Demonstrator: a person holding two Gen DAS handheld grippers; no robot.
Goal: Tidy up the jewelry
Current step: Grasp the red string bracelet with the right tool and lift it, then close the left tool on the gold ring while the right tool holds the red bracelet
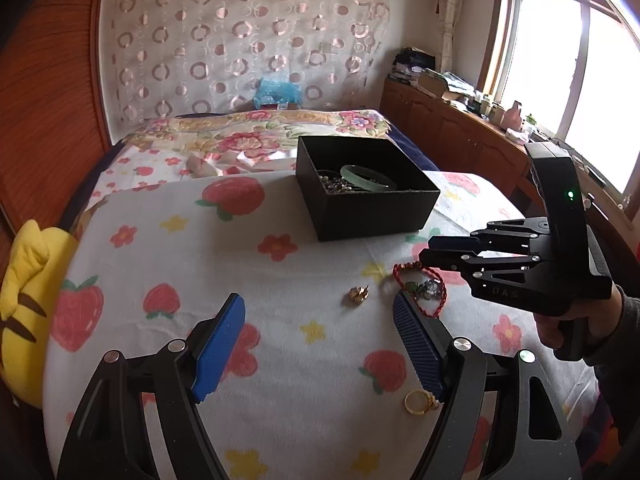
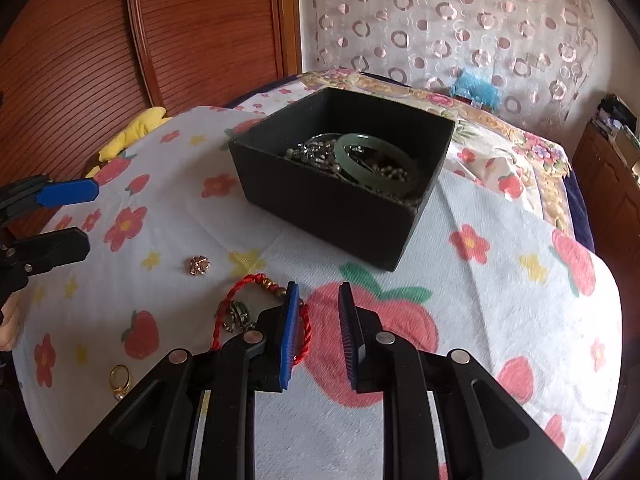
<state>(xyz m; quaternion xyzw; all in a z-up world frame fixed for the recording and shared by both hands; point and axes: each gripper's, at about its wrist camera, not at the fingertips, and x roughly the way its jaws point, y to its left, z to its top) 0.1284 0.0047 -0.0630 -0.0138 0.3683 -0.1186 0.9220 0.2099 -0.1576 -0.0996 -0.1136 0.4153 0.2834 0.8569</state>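
An open black box stands on the flowered cloth and holds a green jade bangle and beaded chains. On the cloth in front lie a red cord bracelet with a green charm, a small gold flower piece and a gold ring. My left gripper is open and empty above the cloth. My right gripper is open a little and empty, hovering right beside the red bracelet.
A yellow plush toy lies at the cloth's left edge. A floral bedspread lies behind the box. A wooden cabinet with clutter stands under the window at right. A wooden slatted panel stands at left.
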